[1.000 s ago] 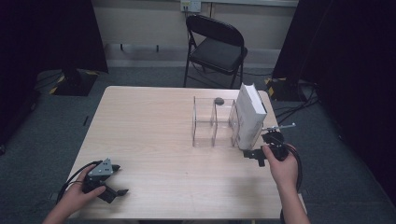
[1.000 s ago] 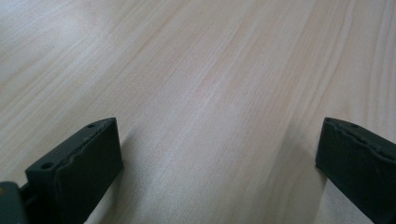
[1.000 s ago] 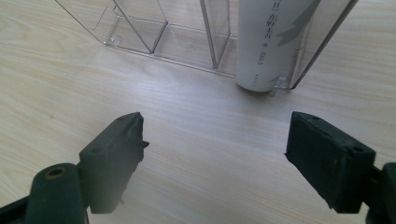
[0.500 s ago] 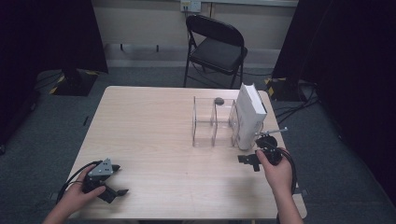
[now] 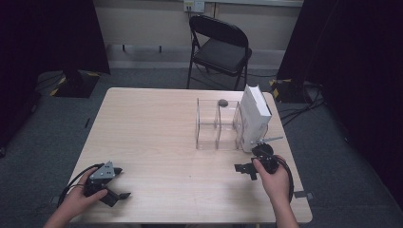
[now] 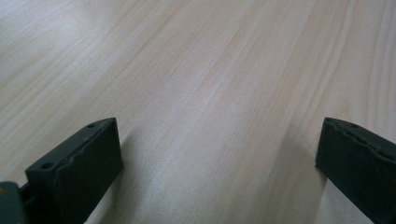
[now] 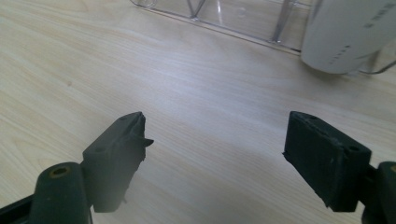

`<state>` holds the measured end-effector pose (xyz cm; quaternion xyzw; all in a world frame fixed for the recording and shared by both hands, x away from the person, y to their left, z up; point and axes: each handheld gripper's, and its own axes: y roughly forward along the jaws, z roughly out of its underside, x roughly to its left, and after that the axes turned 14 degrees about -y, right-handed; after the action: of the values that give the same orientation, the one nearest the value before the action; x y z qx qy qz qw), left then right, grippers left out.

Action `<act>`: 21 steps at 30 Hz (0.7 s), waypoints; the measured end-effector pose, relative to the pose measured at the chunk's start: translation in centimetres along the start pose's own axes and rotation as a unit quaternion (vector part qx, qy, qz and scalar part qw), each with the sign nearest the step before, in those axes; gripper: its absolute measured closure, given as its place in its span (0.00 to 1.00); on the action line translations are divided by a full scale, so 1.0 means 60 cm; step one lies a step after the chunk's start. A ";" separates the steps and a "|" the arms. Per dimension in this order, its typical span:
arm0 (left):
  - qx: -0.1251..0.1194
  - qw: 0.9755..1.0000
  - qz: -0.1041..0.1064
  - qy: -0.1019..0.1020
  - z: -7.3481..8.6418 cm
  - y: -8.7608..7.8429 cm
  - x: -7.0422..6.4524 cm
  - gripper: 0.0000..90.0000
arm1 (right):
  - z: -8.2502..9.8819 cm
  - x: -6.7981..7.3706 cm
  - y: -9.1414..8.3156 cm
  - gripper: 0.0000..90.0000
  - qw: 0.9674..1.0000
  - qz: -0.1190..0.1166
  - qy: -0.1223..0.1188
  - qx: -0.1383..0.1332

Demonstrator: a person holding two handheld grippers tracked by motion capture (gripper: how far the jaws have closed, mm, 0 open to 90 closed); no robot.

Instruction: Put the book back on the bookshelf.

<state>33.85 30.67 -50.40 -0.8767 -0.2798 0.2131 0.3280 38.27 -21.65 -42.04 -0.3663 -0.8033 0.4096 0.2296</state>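
A thick white book (image 5: 255,116) stands upright in the right end of a clear acrylic rack (image 5: 216,124) on the light wood table (image 5: 157,133). My right gripper (image 5: 242,169) sits low over the table just in front of the book, its jaws pointing left and open with nothing between them. In the right gripper view the open gripper (image 7: 215,119) frames bare wood, with the book's spine (image 7: 345,32) and the rack's base (image 7: 233,14) beyond. My left gripper (image 5: 121,183) rests near the front left corner, open (image 6: 219,126) over bare table.
A small dark round object (image 5: 222,101) lies on the table behind the rack. A black folding chair (image 5: 221,47) stands past the far edge. Cables trail on the floor at the right (image 5: 297,111).
My right gripper has drawn back from the book toward the table's front edge and sunk lower. The left gripper has stayed put.
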 end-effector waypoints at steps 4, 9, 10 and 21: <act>-0.001 1.000 0.001 -0.001 0.000 0.000 0.000 0.00 | 0.003 0.008 0.014 0.22 1.000 -0.006 -0.005 0.004; -0.001 1.000 0.001 -0.001 0.000 0.000 0.000 0.00 | 0.008 0.017 0.033 0.22 1.000 -0.015 -0.008 -0.002; -0.001 1.000 0.000 0.000 0.000 0.000 0.000 0.00 | 0.009 0.020 0.039 0.22 1.000 -0.019 -0.009 -0.002; -0.001 1.000 0.001 -0.001 0.000 0.000 0.000 0.00 | 0.014 0.043 0.077 0.22 0.999 -0.029 -0.012 0.005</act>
<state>33.84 30.65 -50.41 -0.8771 -0.2798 0.2137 0.3267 37.93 -18.23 -46.13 -0.3365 -0.8146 0.4108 0.2333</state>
